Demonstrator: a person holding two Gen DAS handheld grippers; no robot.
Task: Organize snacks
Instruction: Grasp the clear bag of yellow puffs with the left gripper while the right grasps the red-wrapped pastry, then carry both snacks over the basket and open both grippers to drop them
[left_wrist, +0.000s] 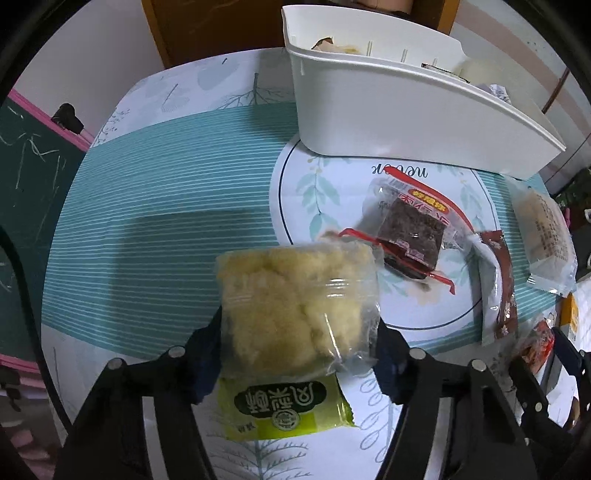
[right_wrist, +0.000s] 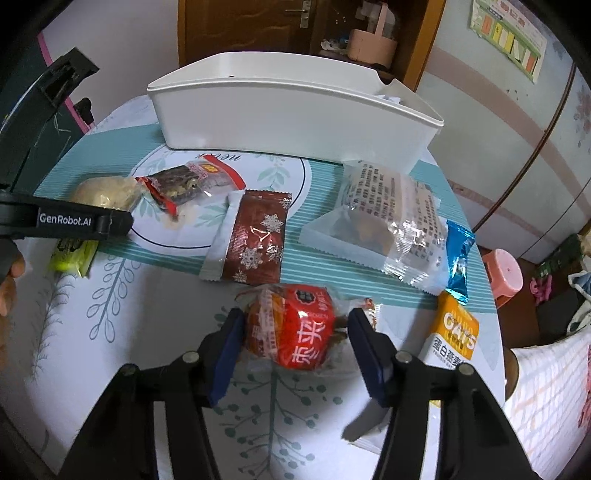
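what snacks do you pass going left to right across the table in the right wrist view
yellow pastry pack → dark cake in red-trimmed wrapper → brown snowflake packet → clear printed pack → blue candy

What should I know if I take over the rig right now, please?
Left tongs: closed on the yellow pastry pack.
Right tongs: around the red snack pack, grip unclear.
White bin behind already holds a few snacks.
Left to bin: both of these, plus dark cake pack, snowflake sachet, clear printed bag, blue candy, oats pack.
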